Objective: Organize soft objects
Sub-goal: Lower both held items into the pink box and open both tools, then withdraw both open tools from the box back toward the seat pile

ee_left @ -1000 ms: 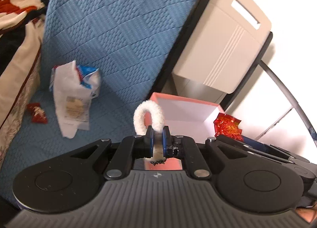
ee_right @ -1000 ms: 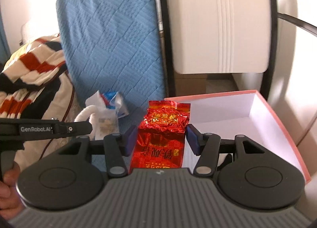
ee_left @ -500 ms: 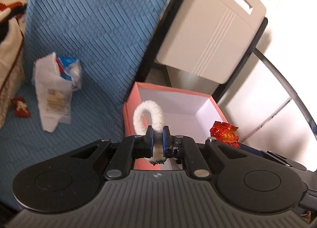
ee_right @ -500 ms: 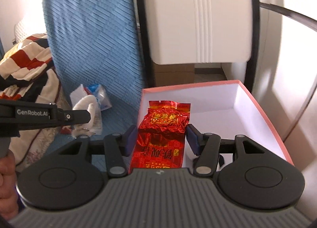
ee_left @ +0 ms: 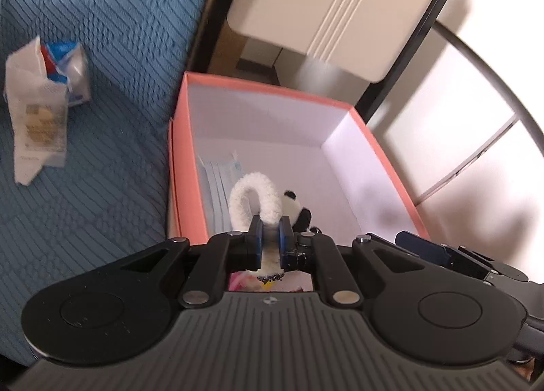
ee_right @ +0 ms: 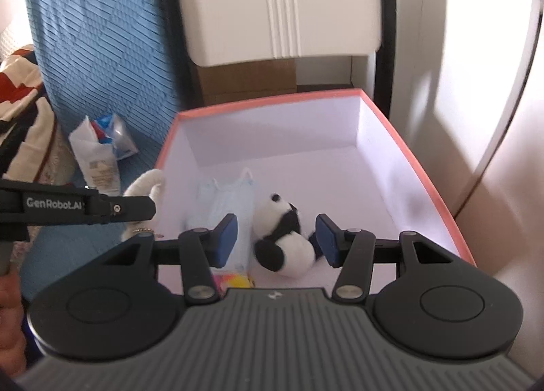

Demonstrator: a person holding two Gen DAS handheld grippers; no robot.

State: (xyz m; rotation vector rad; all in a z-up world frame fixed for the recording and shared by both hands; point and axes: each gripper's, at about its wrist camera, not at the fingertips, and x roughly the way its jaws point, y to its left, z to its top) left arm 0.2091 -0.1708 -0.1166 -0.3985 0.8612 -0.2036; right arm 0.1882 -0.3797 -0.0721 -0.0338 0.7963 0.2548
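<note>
In the left wrist view, the left hand-held gripper (ee_left: 270, 238) is clenched on one white fuzzy loop (ee_left: 253, 198), whose lower end is hidden between the blue pads; the loop arches over the near end of the pink box (ee_left: 370, 139). Behind the loop one panda plush (ee_left: 297, 209) is half covered, and a stack of pale blue masks (ee_left: 217, 183) lies along the box's left wall. One crumpled white bag (ee_left: 37, 108) rests on the blue quilted cover (ee_left: 102, 33), blurred. In the right wrist view, the right hand-held gripper (ee_right: 277, 238) is closing with nothing pressed by its pads; the panda plush (ee_right: 284, 239) lies on the box floor beyond them, and something colourful below is cut off.
</note>
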